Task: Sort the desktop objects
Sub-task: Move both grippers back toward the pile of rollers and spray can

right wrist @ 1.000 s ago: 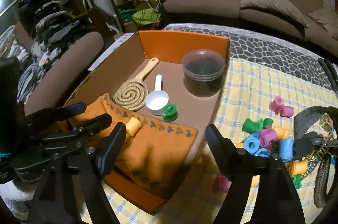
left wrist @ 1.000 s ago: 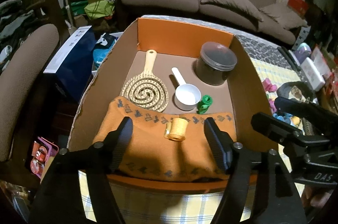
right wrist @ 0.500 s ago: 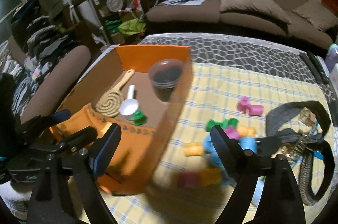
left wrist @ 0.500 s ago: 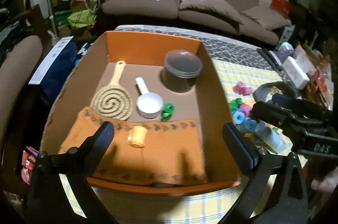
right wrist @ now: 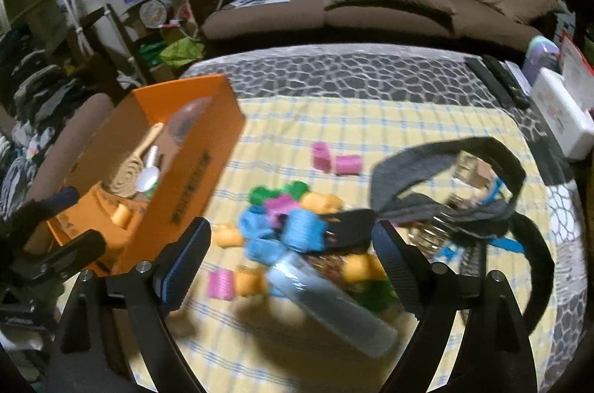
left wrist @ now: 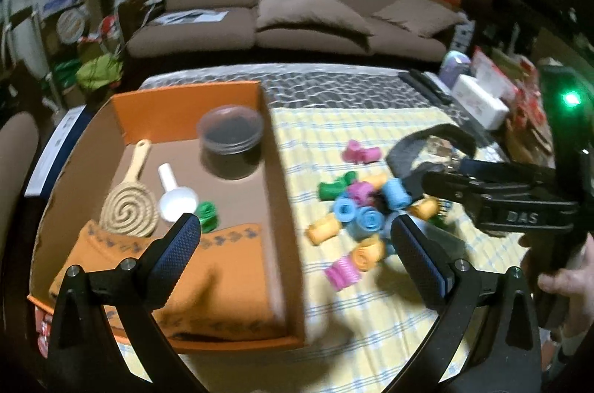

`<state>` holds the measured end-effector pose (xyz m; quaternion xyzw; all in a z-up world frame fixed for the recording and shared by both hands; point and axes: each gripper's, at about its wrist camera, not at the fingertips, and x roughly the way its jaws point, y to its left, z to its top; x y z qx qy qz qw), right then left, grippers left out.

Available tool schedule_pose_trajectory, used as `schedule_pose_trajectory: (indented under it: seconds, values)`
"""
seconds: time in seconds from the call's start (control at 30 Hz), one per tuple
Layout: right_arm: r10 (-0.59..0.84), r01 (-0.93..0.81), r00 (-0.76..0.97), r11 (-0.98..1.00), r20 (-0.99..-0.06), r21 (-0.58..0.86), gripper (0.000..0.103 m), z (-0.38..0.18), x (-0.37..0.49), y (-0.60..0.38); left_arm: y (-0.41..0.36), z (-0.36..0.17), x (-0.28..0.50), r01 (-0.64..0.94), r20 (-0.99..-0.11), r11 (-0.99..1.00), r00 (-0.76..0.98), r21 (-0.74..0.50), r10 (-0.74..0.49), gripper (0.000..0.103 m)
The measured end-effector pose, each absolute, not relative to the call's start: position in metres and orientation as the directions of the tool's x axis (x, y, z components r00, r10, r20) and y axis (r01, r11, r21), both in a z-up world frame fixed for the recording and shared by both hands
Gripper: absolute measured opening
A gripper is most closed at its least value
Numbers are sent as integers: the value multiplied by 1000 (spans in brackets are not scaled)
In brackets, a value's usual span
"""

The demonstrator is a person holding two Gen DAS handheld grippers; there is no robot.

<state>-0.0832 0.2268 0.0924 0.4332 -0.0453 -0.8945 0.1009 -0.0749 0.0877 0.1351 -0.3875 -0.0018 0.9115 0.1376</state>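
Both our grippers, left point(left wrist: 295, 242) and right point(right wrist: 291, 246), have swung from the orange cardboard box point(left wrist: 282, 233) toward the pile of coloured plastic hair rollers point(right wrist: 293, 226), fingers spread, holding nothing.

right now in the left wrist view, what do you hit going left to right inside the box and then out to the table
round brush → white scoop → green roller → dark jar → box wall → pile of rollers → right gripper

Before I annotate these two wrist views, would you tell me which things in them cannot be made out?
- Dark jar: contents unreadable, left wrist view, motion blur; in the right wrist view the orange box wall hides most of it.
- Clear bottle: label unreadable, right wrist view, blurred.
- Metal items inside the grey strap: identity unclear, smeared.
- Orange cloth: near part behind the left gripper.
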Motion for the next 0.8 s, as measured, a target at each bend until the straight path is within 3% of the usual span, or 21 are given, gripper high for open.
schedule_pose_trajectory:
  seconds: [0.8]
  values:
    - [-166,-98,-602,-956,-781,278,90,81,-71,350,201,99,-62,-414,-753,-910,-602,8,267,102]
